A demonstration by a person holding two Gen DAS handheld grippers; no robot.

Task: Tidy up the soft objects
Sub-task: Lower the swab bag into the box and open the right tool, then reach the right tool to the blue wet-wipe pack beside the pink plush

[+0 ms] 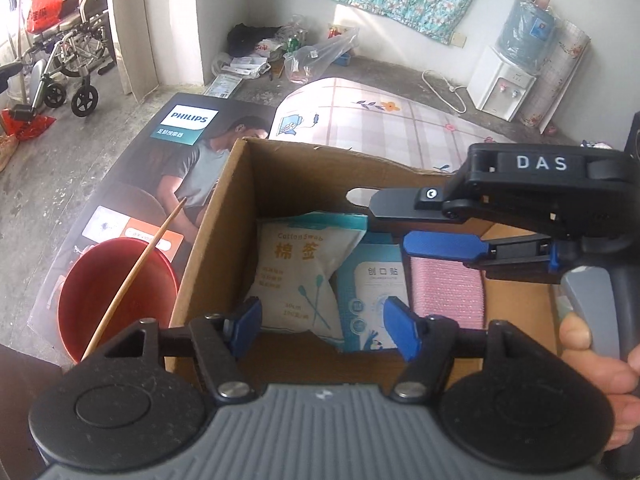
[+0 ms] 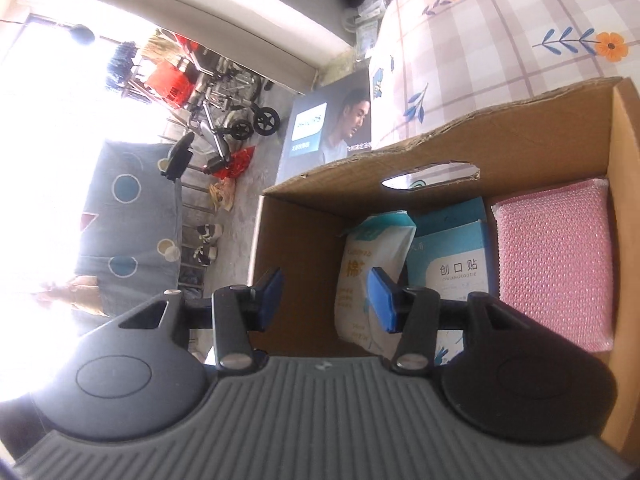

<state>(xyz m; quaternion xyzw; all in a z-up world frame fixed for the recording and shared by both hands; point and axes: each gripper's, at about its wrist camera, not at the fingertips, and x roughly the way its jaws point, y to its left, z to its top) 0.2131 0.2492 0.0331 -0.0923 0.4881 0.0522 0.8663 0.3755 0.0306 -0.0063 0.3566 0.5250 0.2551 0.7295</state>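
An open cardboard box point(image 1: 208, 248) point(image 2: 440, 136) holds a white cotton swab bag point(image 1: 296, 276) point(image 2: 360, 272), a blue plaster pack point(image 1: 376, 288) point(image 2: 456, 268) and a pink sponge point(image 1: 446, 292) point(image 2: 556, 264), side by side. My left gripper point(image 1: 322, 324) hangs open above the box's near edge, over the bag and the pack, gripping nothing. My right gripper point(image 2: 326, 300) is open too, its right pad close to the bag but not pressing it. In the left wrist view the right gripper point(image 1: 390, 224) reaches in from the right over the sponge, held by a hand point(image 1: 592, 352).
A red bucket point(image 1: 116, 292) with a wooden stick point(image 1: 140, 272) stands left of the box. A flat Philips carton point(image 1: 160, 160) and a checked mat point(image 1: 380, 120) lie on the floor behind. A water dispenser point(image 1: 504, 84) stands at the back right, a wheelchair point(image 1: 68, 60) at the far left.
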